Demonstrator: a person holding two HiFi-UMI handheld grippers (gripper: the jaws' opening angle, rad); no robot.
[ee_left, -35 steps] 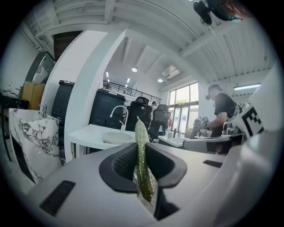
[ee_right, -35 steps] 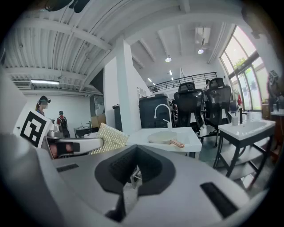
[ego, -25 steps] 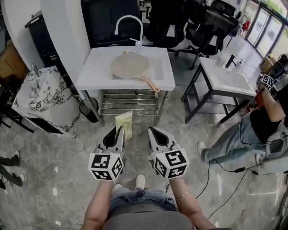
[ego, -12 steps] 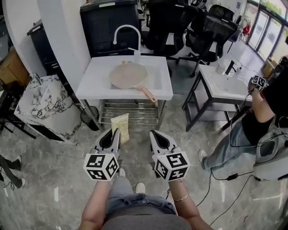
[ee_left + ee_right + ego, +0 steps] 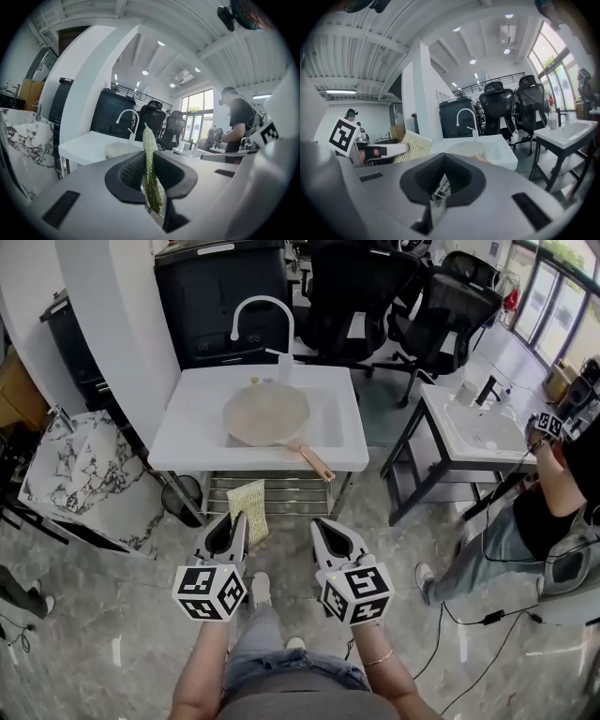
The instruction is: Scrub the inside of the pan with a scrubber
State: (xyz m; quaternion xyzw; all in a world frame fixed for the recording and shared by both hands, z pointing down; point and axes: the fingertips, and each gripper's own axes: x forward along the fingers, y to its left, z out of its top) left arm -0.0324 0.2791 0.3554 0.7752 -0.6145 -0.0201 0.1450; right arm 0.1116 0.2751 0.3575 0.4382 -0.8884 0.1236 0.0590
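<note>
Left gripper (image 5: 234, 518) jaws clenched on scrubber (image 5: 249, 509), pad upright, edge-on between them. Right gripper (image 5: 319, 524) jaws pressed together, nothing in them. Pan (image 5: 266, 414) flat on white bench (image 5: 187, 432) beside sink, well apart from both grippers, at 12 o'clock. Pan's long axis runs 11 to 5 o'clock, handle (image 5: 314, 461) toward right gripper. Scrubber side faces bowl; likely right takes handle, left scrubs.

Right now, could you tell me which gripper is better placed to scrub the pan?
Left: the left gripper is clamped on the scrubber; the right gripper holds nothing. The pan lies ahead of both.
</note>
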